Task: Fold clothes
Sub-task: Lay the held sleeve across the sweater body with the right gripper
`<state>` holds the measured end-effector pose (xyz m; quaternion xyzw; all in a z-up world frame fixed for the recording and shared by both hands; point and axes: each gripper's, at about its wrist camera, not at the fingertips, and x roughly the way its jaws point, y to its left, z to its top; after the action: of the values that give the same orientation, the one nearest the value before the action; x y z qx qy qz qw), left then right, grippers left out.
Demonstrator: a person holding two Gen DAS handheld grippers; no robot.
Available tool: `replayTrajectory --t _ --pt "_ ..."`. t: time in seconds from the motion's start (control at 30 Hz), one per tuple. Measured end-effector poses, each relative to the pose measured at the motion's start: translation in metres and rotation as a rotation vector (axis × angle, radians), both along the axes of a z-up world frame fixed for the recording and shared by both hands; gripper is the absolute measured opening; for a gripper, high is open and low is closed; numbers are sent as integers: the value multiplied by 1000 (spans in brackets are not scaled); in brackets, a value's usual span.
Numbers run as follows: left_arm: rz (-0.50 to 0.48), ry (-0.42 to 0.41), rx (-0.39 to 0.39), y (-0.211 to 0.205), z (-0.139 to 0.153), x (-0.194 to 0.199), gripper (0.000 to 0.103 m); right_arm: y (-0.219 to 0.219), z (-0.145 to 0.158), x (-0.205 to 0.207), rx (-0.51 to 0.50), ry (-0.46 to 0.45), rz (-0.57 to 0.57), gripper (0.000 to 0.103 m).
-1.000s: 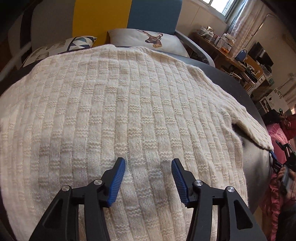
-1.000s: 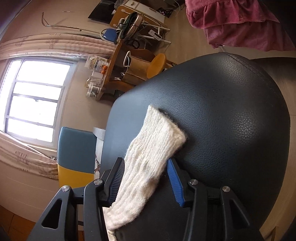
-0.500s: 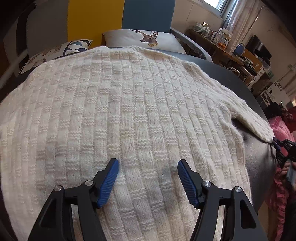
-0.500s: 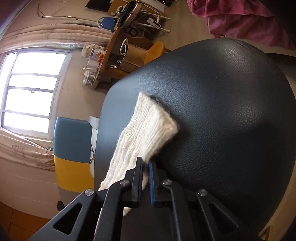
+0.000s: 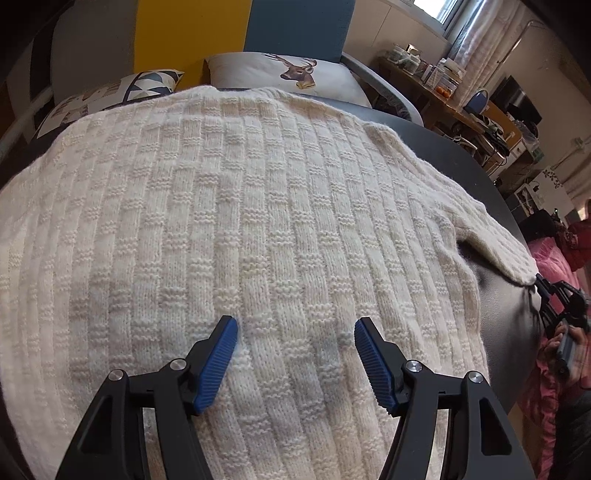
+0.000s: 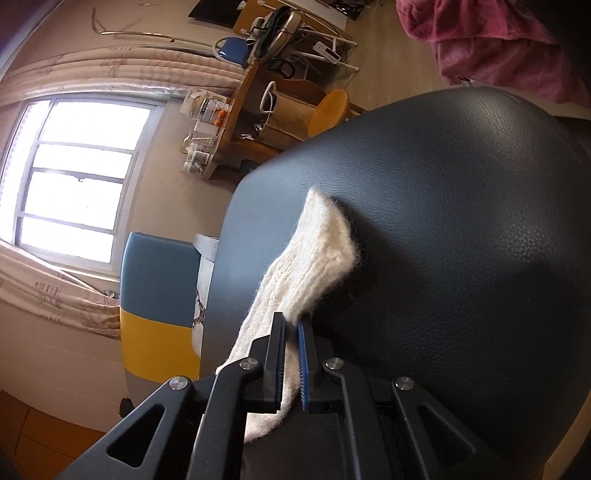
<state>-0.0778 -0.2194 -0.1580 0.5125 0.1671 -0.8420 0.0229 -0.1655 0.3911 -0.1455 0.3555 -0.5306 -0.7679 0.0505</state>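
A cream knitted sweater (image 5: 258, 206) lies spread flat over a dark leather surface (image 5: 443, 147). My left gripper (image 5: 295, 332) hovers open just above the sweater's body, with blue pads on either side and nothing between them. One sleeve runs off to the right, and the right gripper (image 5: 541, 282) shows there at its cuff. In the right wrist view the sleeve cuff (image 6: 321, 254) is lifted off the leather (image 6: 461, 240), and my right gripper (image 6: 291, 325) is shut on its edge.
Two cushions, one with a deer print (image 5: 291, 74) and one with triangles (image 5: 122, 88), lean against a yellow and blue backrest (image 5: 236, 29). A cluttered wooden desk (image 5: 454, 103) stands at the right. Pink fabric (image 6: 491, 40) and a person's hand (image 5: 561, 332) are beyond the leather's edge.
My right gripper went from open around the cuff to shut on it, and the cuff now lifts off the leather. The left gripper stayed open and drew back a little over the sweater.
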Motion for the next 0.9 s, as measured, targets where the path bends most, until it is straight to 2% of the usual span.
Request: replayTrajectory --t 0.17,0.37,0.5,0.6,0.73,0.9 --pt "2 -11 28 -4 3 -4 67 -23 32 -10 58 77 71 5" --pt "-6 -11 54 -4 7 -10 67 -106 70 -31 133 169 309 5" --pt "-17 3 109 -5 16 -19 67 -162 96 -44 182 231 469 5" --pt "-25 18 172 -6 25 -28 67 -224 96 -51 226 230 608 5" --pt "-24 21 295 -7 35 -45 67 -301 73 -56 294 171 766 5" --pt "-30 36 309 -4 47 -67 67 -365 41 -48 438 87 894 5"
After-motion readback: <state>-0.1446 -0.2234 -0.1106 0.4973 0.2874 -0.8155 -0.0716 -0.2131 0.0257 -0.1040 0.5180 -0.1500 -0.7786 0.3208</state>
